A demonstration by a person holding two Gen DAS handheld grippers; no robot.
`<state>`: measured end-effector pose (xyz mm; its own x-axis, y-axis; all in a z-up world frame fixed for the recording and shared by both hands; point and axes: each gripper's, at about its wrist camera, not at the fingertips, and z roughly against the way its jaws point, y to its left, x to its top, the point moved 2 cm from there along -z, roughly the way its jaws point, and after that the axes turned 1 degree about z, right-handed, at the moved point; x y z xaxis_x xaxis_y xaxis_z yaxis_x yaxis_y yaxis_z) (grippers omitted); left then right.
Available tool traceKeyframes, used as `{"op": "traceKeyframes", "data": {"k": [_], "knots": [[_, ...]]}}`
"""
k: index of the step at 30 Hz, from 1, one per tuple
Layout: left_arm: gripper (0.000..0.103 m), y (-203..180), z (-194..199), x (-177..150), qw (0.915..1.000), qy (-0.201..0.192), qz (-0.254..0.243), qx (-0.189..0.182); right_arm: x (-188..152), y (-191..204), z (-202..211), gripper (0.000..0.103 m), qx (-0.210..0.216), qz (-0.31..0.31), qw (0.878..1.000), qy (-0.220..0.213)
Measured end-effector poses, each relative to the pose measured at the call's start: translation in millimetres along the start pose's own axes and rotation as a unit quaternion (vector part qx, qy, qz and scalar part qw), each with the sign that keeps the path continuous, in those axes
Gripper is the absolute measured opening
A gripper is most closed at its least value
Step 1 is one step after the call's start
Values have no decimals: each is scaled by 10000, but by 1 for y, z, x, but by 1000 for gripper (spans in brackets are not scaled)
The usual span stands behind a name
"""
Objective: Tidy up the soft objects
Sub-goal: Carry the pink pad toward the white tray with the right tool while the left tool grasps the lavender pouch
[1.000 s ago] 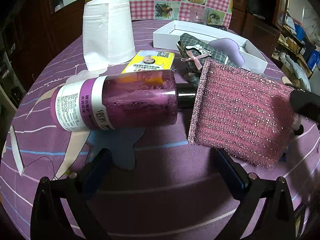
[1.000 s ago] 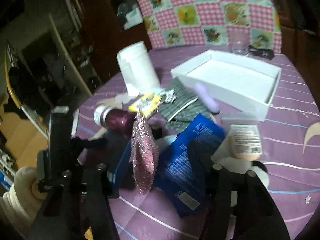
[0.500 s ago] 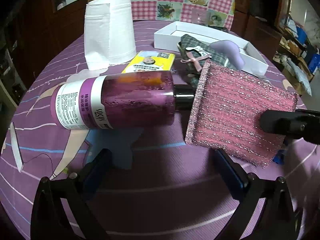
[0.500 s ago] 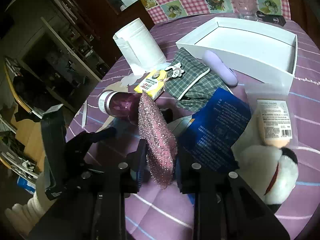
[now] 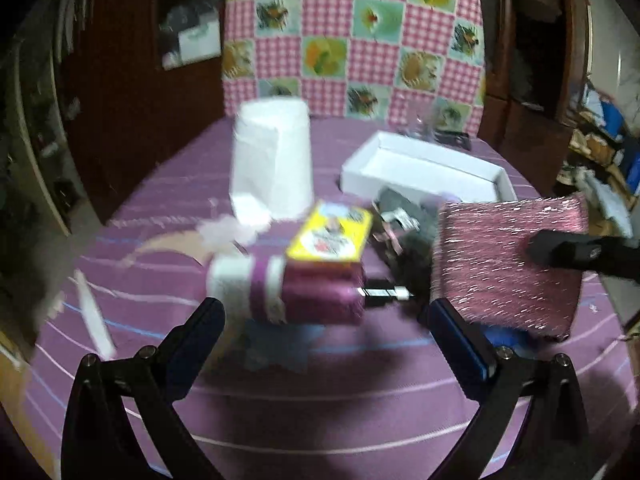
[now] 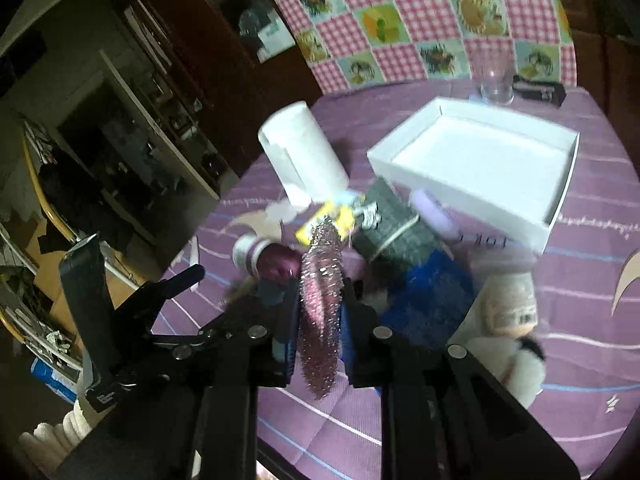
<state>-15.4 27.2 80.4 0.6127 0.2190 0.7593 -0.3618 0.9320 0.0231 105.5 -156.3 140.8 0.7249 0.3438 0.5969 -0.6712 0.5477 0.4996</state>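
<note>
While the right gripper [image 6: 320, 316] has just been closing, its jaws now pinch one pink glittery scouring pad [image 6: 322, 280] held on edge, its long axis running away from the camera, clear above the purple bench [image 6: 592, 304]; the left gripper [image 5: 328, 322] hangs with jaws spread and nothing between them, over one purple bottle [image 5: 288, 290] lying on its side, cap toward the pad; one yellow packet [image 5: 330, 234], one white paper roll [image 5: 272, 164], one open white box [image 6: 476, 164], one grey checked cloth [image 6: 394, 226], one blue pouch [image 6: 434, 294] and one white plush toy [image 6: 516, 364] lie around; all writing is too blurred to read.
</note>
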Motion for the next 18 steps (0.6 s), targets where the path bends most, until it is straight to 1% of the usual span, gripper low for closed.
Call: {"op": "traceKeyframes", "data": {"k": [2,3,4,7,9,11,13,15,18], "knots": [[103,-1,6,10,9992,-141,-237,274,6,-1,8,20,102,-56,9999,-127],[103,-2,9,15,9987,-201,-326,347,11,-2,15,20,198,-105,9995,-224],[103,-3,13,19,9985,-249,-379,321,14,-2,19,20,217,-128,9993,-293],[103,-7,29,32,9980,-396,-498,69,24,-4,29,20,287,-150,9981,-522],[103,-11,32,44,9977,-427,-528,21,31,-8,35,20,369,-228,9965,-710],[103,-15,33,56,9977,-487,-455,-150,39,-15,39,20,464,-385,9942,-894],[103,-20,32,69,9970,-546,-359,-408,45,-22,42,20,496,-523,9920,-1036],[103,-28,28,81,9954,-624,-274,-678,50,-31,41,20,443,-660,9898,-1182],[103,-42,16,92,9942,-620,-203,-850,49,-51,41,20,402,-952,9843,-1431]]}}
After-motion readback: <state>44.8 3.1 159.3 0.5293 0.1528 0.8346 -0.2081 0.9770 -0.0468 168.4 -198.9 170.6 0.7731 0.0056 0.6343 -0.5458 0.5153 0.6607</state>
